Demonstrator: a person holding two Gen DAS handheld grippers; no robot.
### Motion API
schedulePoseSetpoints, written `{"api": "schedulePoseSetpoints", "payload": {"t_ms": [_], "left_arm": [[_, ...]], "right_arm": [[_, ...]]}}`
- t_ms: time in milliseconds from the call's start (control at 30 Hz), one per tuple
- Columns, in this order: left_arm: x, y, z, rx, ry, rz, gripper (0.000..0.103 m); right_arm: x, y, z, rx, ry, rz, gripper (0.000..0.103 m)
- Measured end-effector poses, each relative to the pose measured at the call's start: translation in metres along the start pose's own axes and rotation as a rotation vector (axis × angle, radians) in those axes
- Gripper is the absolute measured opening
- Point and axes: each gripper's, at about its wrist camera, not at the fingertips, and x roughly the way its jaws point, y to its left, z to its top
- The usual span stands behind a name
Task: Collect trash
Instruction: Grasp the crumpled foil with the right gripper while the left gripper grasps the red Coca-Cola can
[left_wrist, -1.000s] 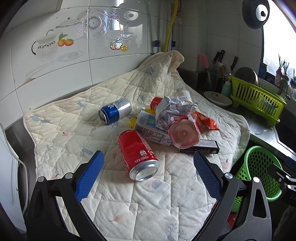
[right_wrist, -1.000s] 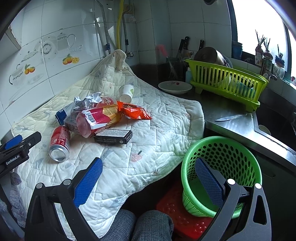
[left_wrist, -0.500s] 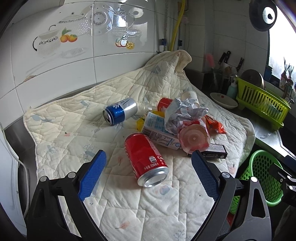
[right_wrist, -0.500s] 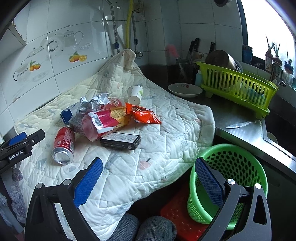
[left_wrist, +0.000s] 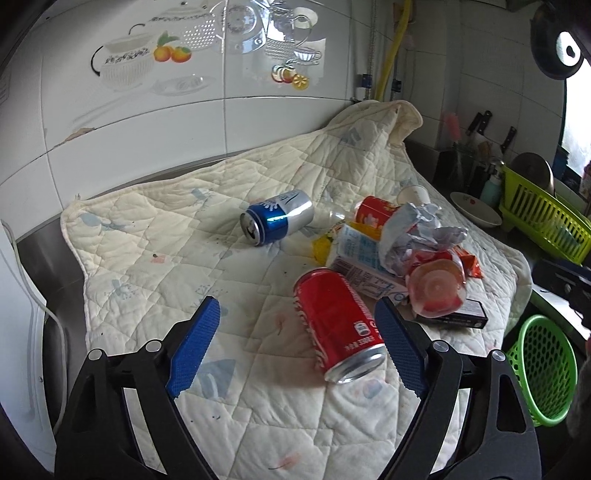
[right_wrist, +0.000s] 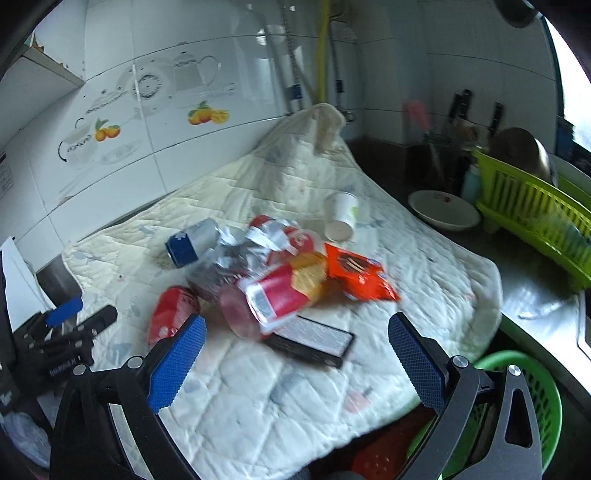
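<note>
Trash lies on a quilted white cloth (left_wrist: 155, 258): a red can (left_wrist: 336, 325), a blue can (left_wrist: 277, 221), a milk carton (left_wrist: 354, 254), crumpled foil (left_wrist: 417, 232), a pink cup (left_wrist: 436, 291), a black box (right_wrist: 314, 339), an orange wrapper (right_wrist: 354, 273) and a paper cup (right_wrist: 341, 218). My left gripper (left_wrist: 295, 347) is open, its right finger beside the red can. My right gripper (right_wrist: 295, 365) is open, just in front of the black box. A green basket (left_wrist: 539, 373) stands below the counter edge at right.
A tiled wall runs behind the cloth. A white bowl (right_wrist: 443, 214), a knife block and a green dish rack (right_wrist: 535, 206) stand on the steel counter at right. The left gripper's body (right_wrist: 55, 350) shows at the left edge of the right wrist view.
Both grippers have moved forward toward the trash pile. The red can now lies next to my left gripper's right finger, and the right gripper has swung left, away from the green basket.
</note>
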Motion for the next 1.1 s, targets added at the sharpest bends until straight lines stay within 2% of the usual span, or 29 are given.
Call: {"api": "schedulePoseSetpoints", "payload": {"t_ms": [133,333,533,600,633,700,867,1033,1100], "left_arm": [[0.003,0.010,0.001,-0.012,0.005,0.012,0.082],[0.008,0.021,0.002,-0.035,0.016,0.024,0.081],[0.015,0.026,0.005,-0.048,0.034,0.019,0.081],[0.018,0.025,0.006,-0.041,0.041,0.012,0.081],[0.019,0.023,0.007,-0.036,0.044,0.009,0.081],[0.021,0.020,0.007,-0.031,0.054,0.004,0.081],[0.031,0.015,0.008,-0.039,0.090,-0.029,0.081],[0.046,0.008,0.007,-0.037,0.135,-0.065,0.082],[0.054,0.005,0.007,-0.043,0.161,-0.084,0.082]], "right_arm": [[0.029,0.019,0.023,-0.021,0.039,0.061,0.096],[0.081,0.037,0.051,-0.026,0.102,0.081,0.096],[0.128,0.043,0.063,0.003,0.183,0.095,0.095],[0.141,0.046,0.064,0.003,0.214,0.100,0.090],[0.146,0.047,0.064,0.005,0.229,0.103,0.082],[0.157,0.048,0.063,0.014,0.261,0.112,0.076],[0.163,0.044,0.061,0.054,0.294,0.167,0.044],[0.155,0.043,0.065,0.071,0.272,0.204,0.027],[0.148,0.042,0.068,0.090,0.259,0.243,0.024]]}}
